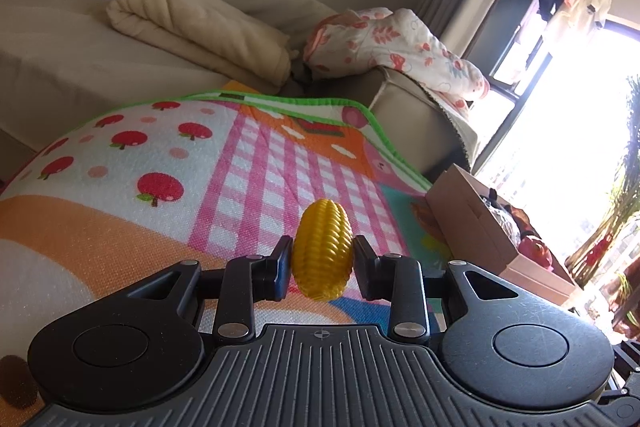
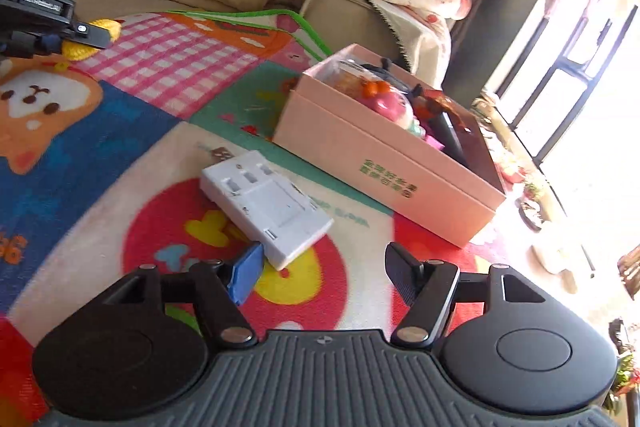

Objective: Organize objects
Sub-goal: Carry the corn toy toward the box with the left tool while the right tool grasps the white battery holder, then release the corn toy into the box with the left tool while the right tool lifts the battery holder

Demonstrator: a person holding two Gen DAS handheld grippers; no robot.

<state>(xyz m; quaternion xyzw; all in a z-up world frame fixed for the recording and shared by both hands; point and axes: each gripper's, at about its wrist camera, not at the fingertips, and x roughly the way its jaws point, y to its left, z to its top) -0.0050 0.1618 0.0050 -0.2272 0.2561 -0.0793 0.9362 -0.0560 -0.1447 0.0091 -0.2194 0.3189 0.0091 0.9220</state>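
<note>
My left gripper [image 1: 321, 261] is shut on a yellow toy corn cob [image 1: 322, 249] and holds it above the colourful play mat [image 1: 120, 195]. It also shows at the far left of the right wrist view [image 2: 86, 37], with the corn [image 2: 105, 27] between its fingers. My right gripper [image 2: 322, 267] is open and empty, just above the mat. A white power strip [image 2: 266, 209] lies on the mat right in front of it, near its left finger. A pink box [image 2: 384, 155] with several toys inside stands further right; its edge shows in the left wrist view [image 1: 492, 227].
A beige sofa [image 1: 80, 39] with a folded cream blanket [image 1: 200, 27] and a floral quilt [image 1: 396, 47] lies beyond the mat. A bright window [image 1: 568, 107] and plants are at the right. The mat [image 2: 100, 147] spreads to the left.
</note>
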